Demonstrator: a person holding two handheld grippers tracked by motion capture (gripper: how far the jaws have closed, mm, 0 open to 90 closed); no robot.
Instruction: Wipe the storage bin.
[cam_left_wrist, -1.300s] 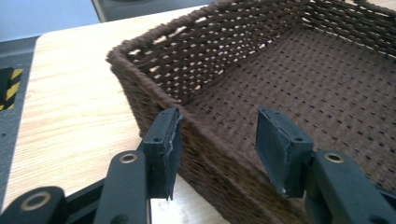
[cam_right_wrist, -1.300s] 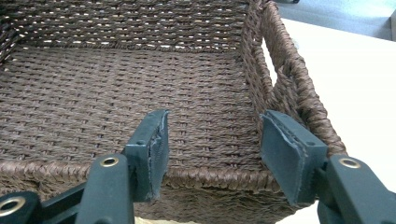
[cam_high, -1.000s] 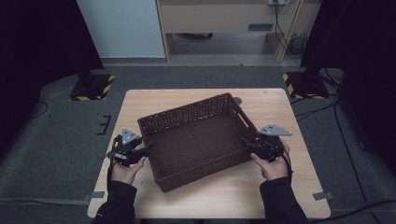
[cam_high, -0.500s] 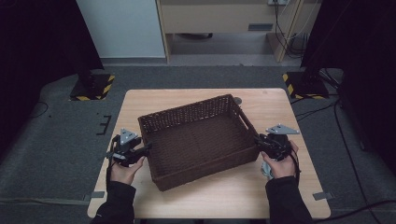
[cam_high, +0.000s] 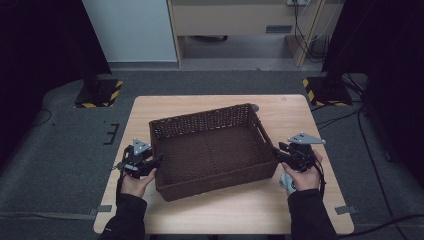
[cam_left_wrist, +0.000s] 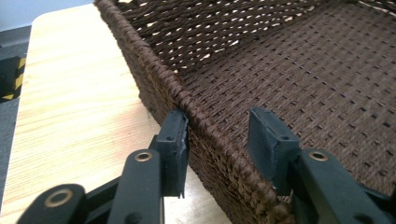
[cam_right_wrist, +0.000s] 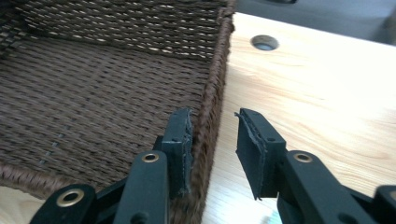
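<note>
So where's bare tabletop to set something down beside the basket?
Free: the table strip beyond the basket, and the near edge between the forearms. The basket's inside is bare too. Crowded: both short ends, where the left gripper and right gripper straddle its walls.

One brown woven basket (cam_high: 212, 147) is sitting on one light wooden table (cam_high: 300, 107), and the table top is showing one round hole (cam_high: 255, 107) just beyond the basket's far right corner. Two hand-held grippers are working at it, the left gripper (cam_high: 159, 159) and the right gripper (cam_high: 274, 150), each carrying two black jaws and one grey three-cornered plate, and two hands are holding them, one apiece. On the floor beyond the table, two black stand bases with yellow-and-black striped edges (cam_high: 100, 92) are standing, one at each side.
</note>
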